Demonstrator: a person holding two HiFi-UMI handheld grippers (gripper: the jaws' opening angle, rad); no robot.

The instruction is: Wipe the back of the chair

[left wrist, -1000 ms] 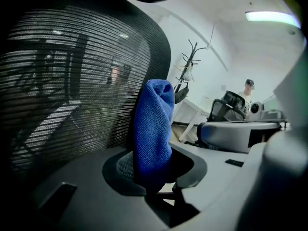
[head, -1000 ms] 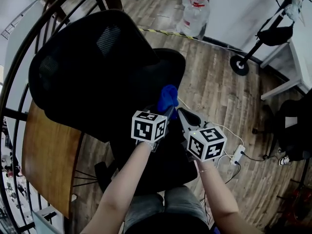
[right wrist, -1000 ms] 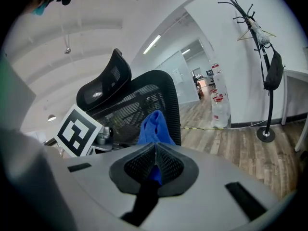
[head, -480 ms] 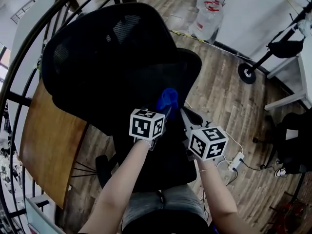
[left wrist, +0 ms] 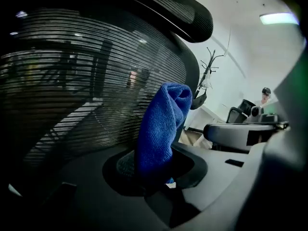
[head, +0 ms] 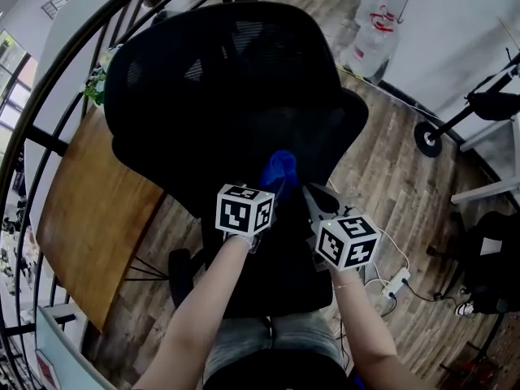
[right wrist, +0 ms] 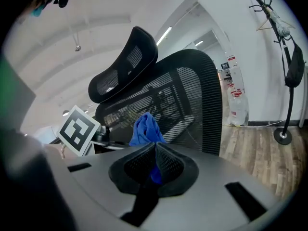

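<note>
Left gripper jaws tight on cloth

The head camera looked steeply down from above the chair, taking in the left gripper, the right gripper and the floor. The left gripper camera sat close against the mesh back, facing along its jaws. The right gripper camera faced the same back from slightly farther off, angled upward. All three views shared the cloth and the chair back.
</note>
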